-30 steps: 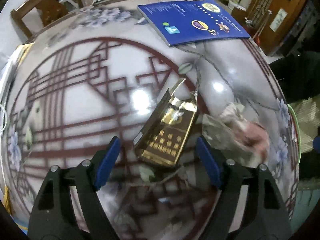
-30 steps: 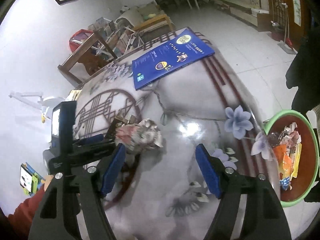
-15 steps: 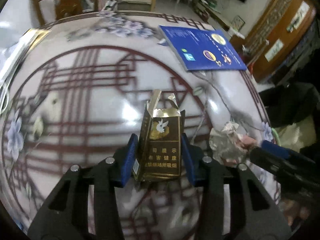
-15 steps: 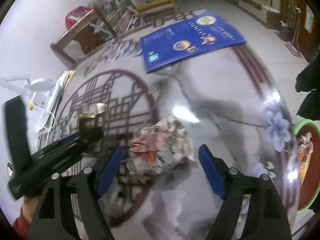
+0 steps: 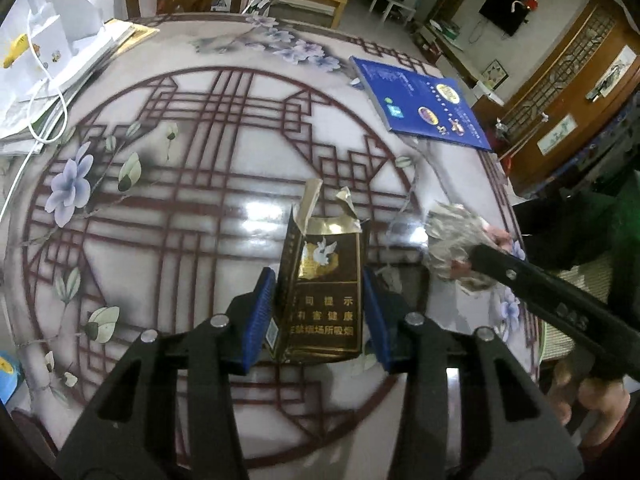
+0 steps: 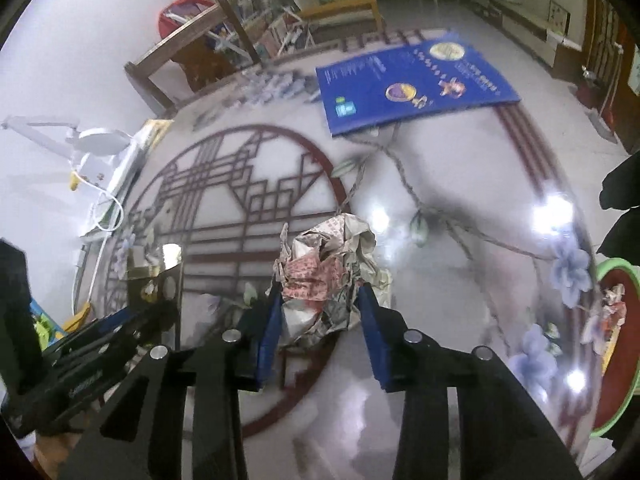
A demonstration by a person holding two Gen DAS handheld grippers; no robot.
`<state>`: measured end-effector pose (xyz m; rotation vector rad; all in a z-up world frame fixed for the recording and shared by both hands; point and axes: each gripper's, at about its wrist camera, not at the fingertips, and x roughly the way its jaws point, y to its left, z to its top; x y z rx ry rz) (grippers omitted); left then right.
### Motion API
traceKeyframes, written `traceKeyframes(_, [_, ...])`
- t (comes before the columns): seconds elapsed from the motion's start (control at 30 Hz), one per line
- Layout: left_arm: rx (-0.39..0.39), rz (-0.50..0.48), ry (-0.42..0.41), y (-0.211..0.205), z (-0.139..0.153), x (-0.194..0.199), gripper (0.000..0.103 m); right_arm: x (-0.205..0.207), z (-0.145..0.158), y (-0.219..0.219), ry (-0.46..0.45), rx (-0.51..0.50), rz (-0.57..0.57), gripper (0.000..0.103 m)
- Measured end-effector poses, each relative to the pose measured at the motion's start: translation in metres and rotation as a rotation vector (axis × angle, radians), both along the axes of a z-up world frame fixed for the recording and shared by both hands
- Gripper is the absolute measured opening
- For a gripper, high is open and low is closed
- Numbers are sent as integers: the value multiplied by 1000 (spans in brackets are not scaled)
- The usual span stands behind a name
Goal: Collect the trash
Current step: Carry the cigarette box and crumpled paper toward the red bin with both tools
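Gold cigarette pack [image 5: 320, 292] sits clamped between the left gripper [image 5: 319, 316] pads; the closing right gripper [image 6: 322, 330] seemingly pinches crumpled newspaper [image 6: 328, 276].

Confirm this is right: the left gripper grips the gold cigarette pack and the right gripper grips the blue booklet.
Not quite. In the right wrist view, the right gripper is closing on the crumpled newspaper ball; the blue booklet lies untouched on the table. The left gripper does grip the gold cigarette pack.

black fingers [image 5: 224, 360], blue pads [image 5: 258, 312], silver screws
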<state>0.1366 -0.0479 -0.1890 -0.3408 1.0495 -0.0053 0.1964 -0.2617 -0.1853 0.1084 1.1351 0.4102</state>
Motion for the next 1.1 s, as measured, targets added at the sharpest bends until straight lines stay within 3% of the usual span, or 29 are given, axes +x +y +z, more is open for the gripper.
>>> traceKeyframes(0.57, [10, -103, -115, -53, 50, -27, 42, -82, 73, -69, -164, 37, -144, 39])
traceKeyframes(1.1, [28, -190, -165, -102, 71, -45, 42, -116, 87, -121, -209, 57, -243, 39])
